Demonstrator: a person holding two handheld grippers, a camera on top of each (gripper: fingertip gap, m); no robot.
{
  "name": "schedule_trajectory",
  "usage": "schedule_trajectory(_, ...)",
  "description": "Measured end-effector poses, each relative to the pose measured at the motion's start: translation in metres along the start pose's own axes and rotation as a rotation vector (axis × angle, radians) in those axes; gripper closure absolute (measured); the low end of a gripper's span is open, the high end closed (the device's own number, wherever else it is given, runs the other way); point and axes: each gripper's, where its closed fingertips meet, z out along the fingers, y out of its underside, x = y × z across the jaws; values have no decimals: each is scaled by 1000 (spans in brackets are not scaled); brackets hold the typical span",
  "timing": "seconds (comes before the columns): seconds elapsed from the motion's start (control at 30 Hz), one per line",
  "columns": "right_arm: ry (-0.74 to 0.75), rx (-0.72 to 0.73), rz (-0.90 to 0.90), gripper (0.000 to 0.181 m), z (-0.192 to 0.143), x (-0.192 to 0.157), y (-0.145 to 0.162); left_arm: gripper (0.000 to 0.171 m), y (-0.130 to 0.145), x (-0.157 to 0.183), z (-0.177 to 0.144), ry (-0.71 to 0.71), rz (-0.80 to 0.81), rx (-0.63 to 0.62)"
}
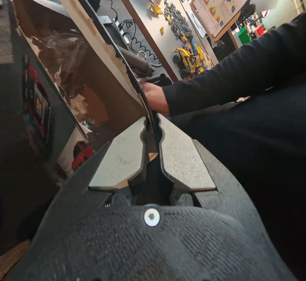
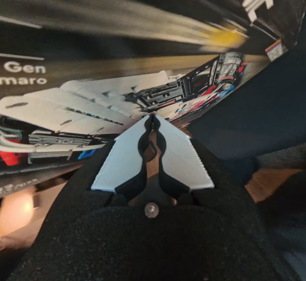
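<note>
A large cardboard box (image 1: 102, 81) lies open toward me, brown inside and dark-printed outside. My left gripper (image 1: 154, 124) is shut on the thin torn-edged flap (image 1: 92, 29) of the box, which runs between its fingers. A person's hand (image 1: 155, 99) in a black sleeve is at the same flap, just beyond my fingertips. Clear plastic bags (image 1: 63, 47) lie inside the box. My right gripper (image 2: 152, 116) has its jaws closed together with nothing visible between them. Its tips touch the box's printed face (image 2: 82, 104), which shows a white race car.
A light table (image 1: 157, 33) holds a yellow brick-built vehicle (image 1: 190, 57), a pile of dark small parts (image 1: 178, 23) and an instruction sheet on a board (image 1: 218, 3). Cables (image 1: 132, 41) lie on the floor under it. Dark cloth (image 2: 248, 107) and a wooden surface (image 2: 268, 183) are right of the right gripper. The tips of one gripper are about 20 centimeters away from the tips of the other.
</note>
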Motion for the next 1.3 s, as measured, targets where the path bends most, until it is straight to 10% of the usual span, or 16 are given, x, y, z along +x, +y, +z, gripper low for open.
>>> schedule_trajectory(0.23, 11, -179, -45, 176, 95, -39, -42, 148, 33, -169, -132, -665, -348, 102)
schedule_trajectory(0.33, 11, -163, -139, 178, 107, -64, -69, 140, 19, -172, -178, -741, -423, 244)
schedule_trajectory(0.47, 289, -170, -695, 178, 81, -59, -94, 128, 16, -145, -219, -1034, -200, 213)
schedule_trajectory(0.63, 652, -360, -945, 155, 28, -39, -121, 113, 52, -111, -163, -1061, -231, 186)
schedule_trajectory(0.87, 856, -223, -1120, 138, -24, -69, -123, 110, 101, -118, -83, -947, -304, 212)
schedule_trajectory(1.3, 588, -50, -1037, 102, -18, -148, -22, 106, 120, -123, -109, -978, -67, 265)
